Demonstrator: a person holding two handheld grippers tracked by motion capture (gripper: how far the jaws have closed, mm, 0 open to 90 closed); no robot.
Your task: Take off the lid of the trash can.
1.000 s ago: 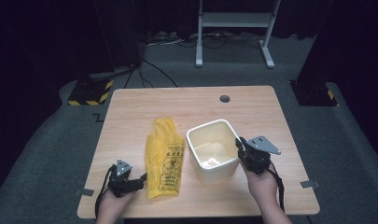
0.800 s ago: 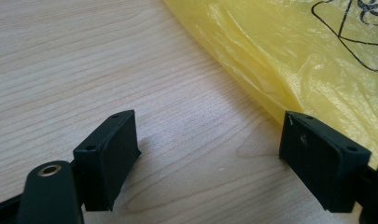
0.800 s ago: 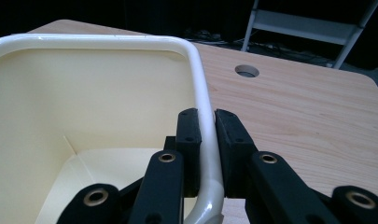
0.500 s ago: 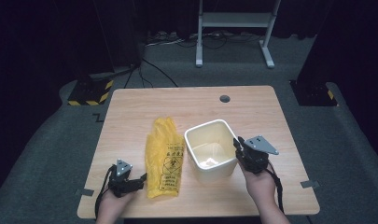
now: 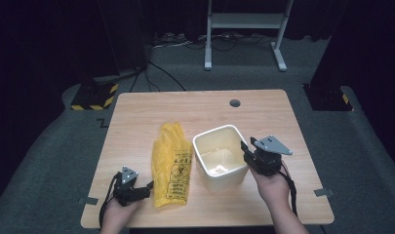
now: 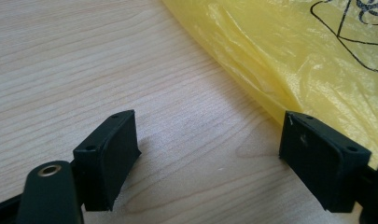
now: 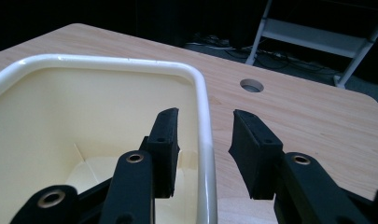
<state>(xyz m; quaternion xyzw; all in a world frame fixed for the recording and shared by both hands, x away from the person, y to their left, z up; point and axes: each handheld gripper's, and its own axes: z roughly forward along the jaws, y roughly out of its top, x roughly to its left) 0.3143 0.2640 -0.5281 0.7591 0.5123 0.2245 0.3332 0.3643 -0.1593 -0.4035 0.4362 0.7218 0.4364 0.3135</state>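
I am holding the left gripper (image 5: 147,186) near the front left corner of the table (image 5: 136,112), low over the wood, and its jaws are standing spread wide with nothing between them; in the left gripper view (image 6: 207,149) I am seeing bare wood grain between the two black pads, with one pad sitting right at the edge of the yellow plastic bag (image 6: 289,51), though I cannot tell whether it is touching the film. The bag (image 5: 172,163) is lying flat, left of the table's middle, running from near the front edge back toward the centre, its printed black symbol facing up. Just beside it, on its right, the cream bin (image 5: 219,157) is standing upright near the middle of the table, closer to the front edge than the back, open top up. My right gripper (image 5: 244,152) is sitting at the bin's right wall, toward the front right part of the table. In the right gripper view (image 7: 205,133) its jaws are straddling the rim of the bin (image 7: 201,107), one pad inside the bin and one outside, and they have just been opening, so the pads are standing off the wall with gaps on both sides rather than pinching it.
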